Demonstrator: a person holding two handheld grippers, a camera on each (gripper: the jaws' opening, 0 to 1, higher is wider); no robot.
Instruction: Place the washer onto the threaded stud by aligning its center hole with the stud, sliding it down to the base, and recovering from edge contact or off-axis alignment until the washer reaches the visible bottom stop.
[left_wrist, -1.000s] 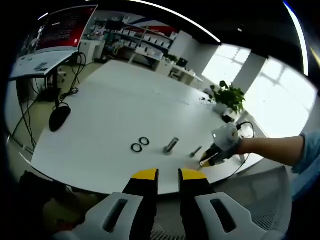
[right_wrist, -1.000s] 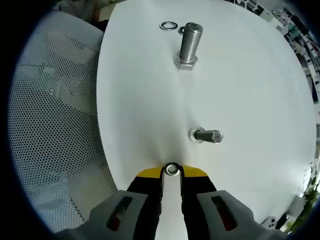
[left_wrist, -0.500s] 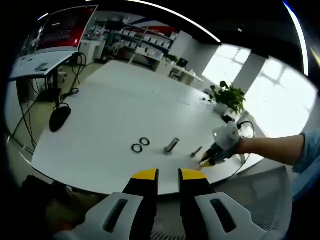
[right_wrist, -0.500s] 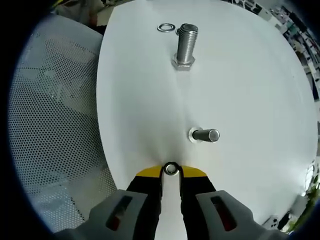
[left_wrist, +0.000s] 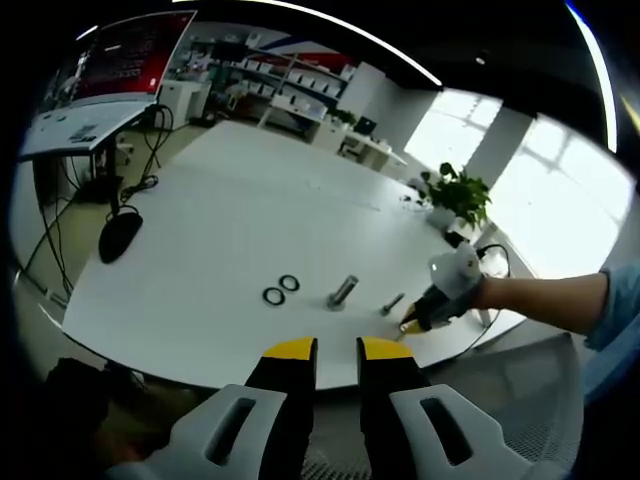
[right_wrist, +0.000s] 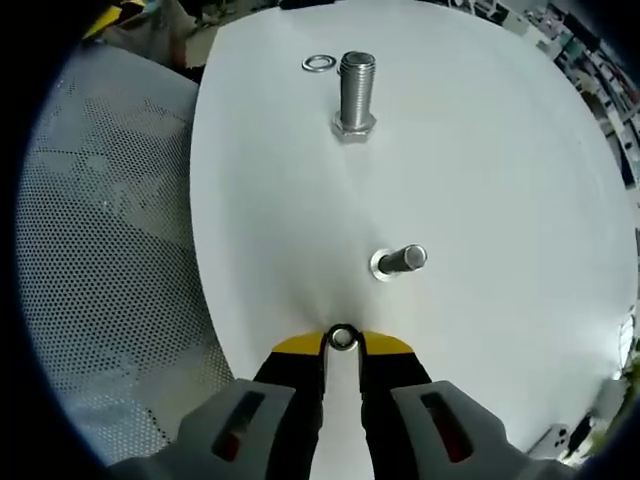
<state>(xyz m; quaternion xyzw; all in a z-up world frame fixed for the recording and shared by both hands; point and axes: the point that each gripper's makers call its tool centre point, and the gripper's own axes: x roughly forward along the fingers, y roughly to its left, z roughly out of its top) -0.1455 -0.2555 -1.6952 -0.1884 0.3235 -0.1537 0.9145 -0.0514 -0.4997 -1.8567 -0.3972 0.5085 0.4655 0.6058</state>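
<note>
- Right gripper (right_wrist: 342, 345) — its yellow-tipped jaws are pinching a small washer (right_wrist: 342, 337) above the desk (right_wrist: 500, 150), near its edge.
- Small threaded stud (right_wrist: 397, 262) is standing just beyond; large bolt (right_wrist: 355, 92) and loose washer (right_wrist: 318, 64) are sitting farther along.
- Left gripper (left_wrist: 337, 350) — hovering off the desk edge, jaws narrowly apart, holding nothing.

My grippers (right_wrist: 342, 350) have black jaws capped yellow on pale grey slotted bodies; my blue sleeve (left_wrist: 612, 312) covers my right arm.
</note>
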